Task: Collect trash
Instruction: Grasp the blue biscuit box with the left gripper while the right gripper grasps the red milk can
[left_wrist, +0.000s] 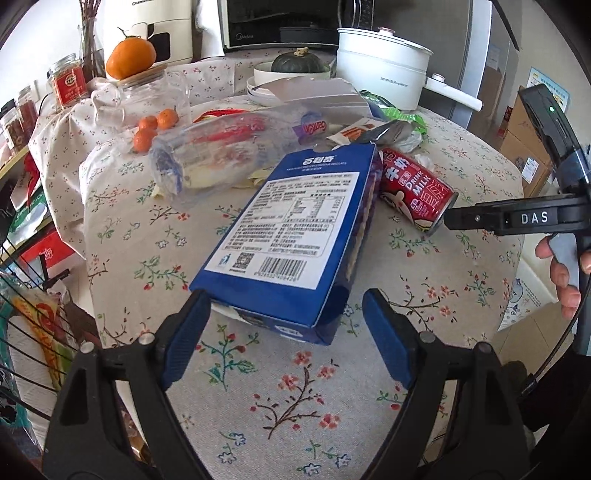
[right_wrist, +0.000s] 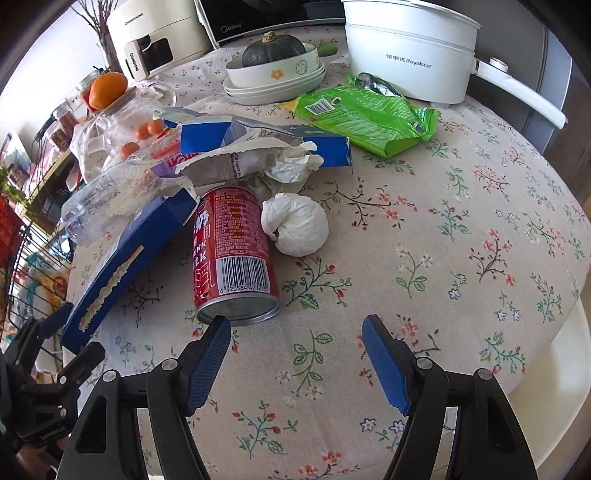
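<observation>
A blue snack box lies label-up on the floral tablecloth, its near end between the open jaws of my left gripper; the pads do not press it. A red milk can lies on its side just beyond my right gripper, which is open, its left pad close to the can's rim. The same can shows right of the box. A clear plastic bottle, a white crumpled tissue ball, a torn blue carton and a green snack bag lie further back.
A white electric pot, a bowl holding a dark squash, glass jars with an orange, small tangerines and a microwave stand at the back. A wire rack is at the left. The table edge drops off right.
</observation>
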